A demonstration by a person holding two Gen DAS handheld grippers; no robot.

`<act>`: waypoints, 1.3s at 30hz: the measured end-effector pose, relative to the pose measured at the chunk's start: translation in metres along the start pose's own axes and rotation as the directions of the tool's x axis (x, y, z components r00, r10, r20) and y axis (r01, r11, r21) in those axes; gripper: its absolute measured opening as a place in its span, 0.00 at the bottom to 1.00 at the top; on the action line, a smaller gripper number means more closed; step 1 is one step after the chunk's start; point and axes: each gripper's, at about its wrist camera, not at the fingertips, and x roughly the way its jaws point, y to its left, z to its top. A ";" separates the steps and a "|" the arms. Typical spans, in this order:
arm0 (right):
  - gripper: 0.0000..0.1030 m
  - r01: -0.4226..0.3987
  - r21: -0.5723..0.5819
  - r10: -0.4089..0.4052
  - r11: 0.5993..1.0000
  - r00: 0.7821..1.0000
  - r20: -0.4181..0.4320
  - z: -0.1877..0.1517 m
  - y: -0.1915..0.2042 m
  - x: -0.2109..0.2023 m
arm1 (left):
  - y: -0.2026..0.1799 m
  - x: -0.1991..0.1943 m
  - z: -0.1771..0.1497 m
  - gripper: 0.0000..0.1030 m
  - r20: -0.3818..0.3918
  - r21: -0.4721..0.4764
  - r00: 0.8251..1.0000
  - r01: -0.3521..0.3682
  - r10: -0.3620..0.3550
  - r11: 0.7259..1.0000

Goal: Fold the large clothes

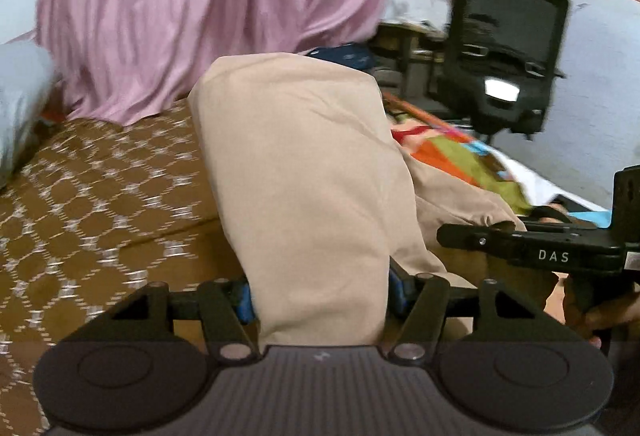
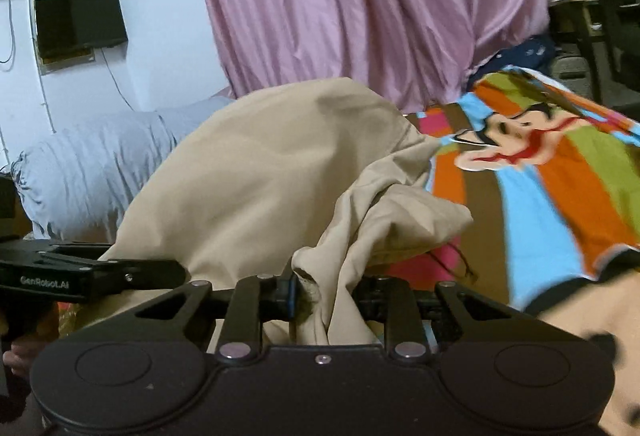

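A large beige garment (image 1: 304, 172) hangs lifted between both grippers over the bed. My left gripper (image 1: 320, 300) is shut on a broad fold of it; the cloth covers the fingertips. My right gripper (image 2: 326, 300) is shut on a bunched edge of the same beige garment (image 2: 256, 176), which drapes up and away from the jaws. The right gripper's body shows at the right of the left wrist view (image 1: 532, 248), and the left gripper's body shows at the left of the right wrist view (image 2: 80, 272).
A brown patterned bedspread (image 1: 100, 204) lies below on the left. A striped cartoon blanket (image 2: 560, 172) lies on the right. A pink curtain (image 2: 360, 4) hangs behind. A grey pillow (image 2: 88, 168) lies left, and a black office chair (image 1: 508, 48) stands right.
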 end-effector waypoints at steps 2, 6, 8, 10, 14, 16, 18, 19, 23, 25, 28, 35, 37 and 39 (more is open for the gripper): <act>0.24 -0.019 0.000 0.019 1.000 0.999 -0.027 0.002 0.013 0.032 | 0.028 0.009 -0.005 0.63 -0.024 -0.021 0.999 -0.022 0.022 1.000; 0.24 -0.013 -0.015 0.011 1.000 0.991 -0.136 -0.016 0.034 0.093 | 0.072 0.032 -0.039 0.65 -0.125 -0.069 0.990 -0.072 0.063 0.995; 0.26 0.011 -0.037 -0.019 0.999 0.977 -0.213 -0.034 0.041 0.117 | 0.092 0.042 -0.066 0.70 -0.161 -0.160 0.985 -0.082 0.056 0.984; 0.36 0.054 -0.083 -0.070 0.995 0.976 -0.205 -0.049 0.045 0.122 | 0.117 0.040 -0.089 0.73 -0.111 -0.300 0.994 -0.052 0.019 0.952; 0.46 0.086 -0.056 -0.096 0.995 0.971 -0.220 -0.054 0.030 0.119 | 0.129 0.040 -0.089 0.75 -0.104 -0.344 0.994 -0.015 -0.022 0.939; 0.52 0.100 -0.044 -0.107 0.994 0.971 -0.213 -0.055 0.024 0.115 | 0.127 0.040 -0.087 0.78 -0.106 -0.326 0.994 -0.018 -0.017 0.945; 0.55 0.111 -0.039 -0.117 0.993 0.972 -0.203 -0.061 0.020 0.106 | 0.128 0.039 -0.088 0.80 -0.101 -0.325 0.995 -0.029 -0.004 0.945; 0.57 0.113 -0.031 -0.117 0.993 0.973 -0.201 -0.063 0.018 0.104 | 0.128 0.040 -0.090 0.82 -0.101 -0.327 0.995 -0.033 0.000 0.945; 0.64 0.121 -0.025 -0.124 0.992 0.974 -0.192 -0.070 0.018 0.092 | 0.120 0.029 -0.089 0.88 -0.108 -0.314 0.993 -0.073 0.040 0.947; 0.69 0.116 -0.035 -0.121 0.993 0.974 -0.190 -0.070 0.021 0.088 | 0.114 0.022 -0.089 0.92 -0.107 -0.308 0.992 -0.096 0.066 0.946; 0.77 0.117 -0.055 -0.125 0.992 0.977 -0.173 -0.068 0.027 0.080 | 0.107 0.008 -0.086 0.95 -0.103 -0.323 0.990 -0.127 0.098 0.938; 0.91 0.098 -0.099 -0.108 0.990 0.990 -0.092 -0.058 0.044 0.046 | 0.090 -0.041 -0.091 0.99 -0.028 -0.441 0.987 -0.155 0.159 0.884; 0.93 0.093 -0.108 -0.100 0.990 0.993 -0.065 -0.052 0.048 0.036 | 0.080 -0.056 -0.094 0.99 -0.014 -0.462 0.978 -0.190 0.207 0.867; 0.95 0.090 -0.122 -0.095 0.988 0.995 -0.032 -0.046 0.054 0.022 | 0.071 -0.072 -0.099 0.99 -0.001 -0.482 0.972 -0.207 0.236 0.851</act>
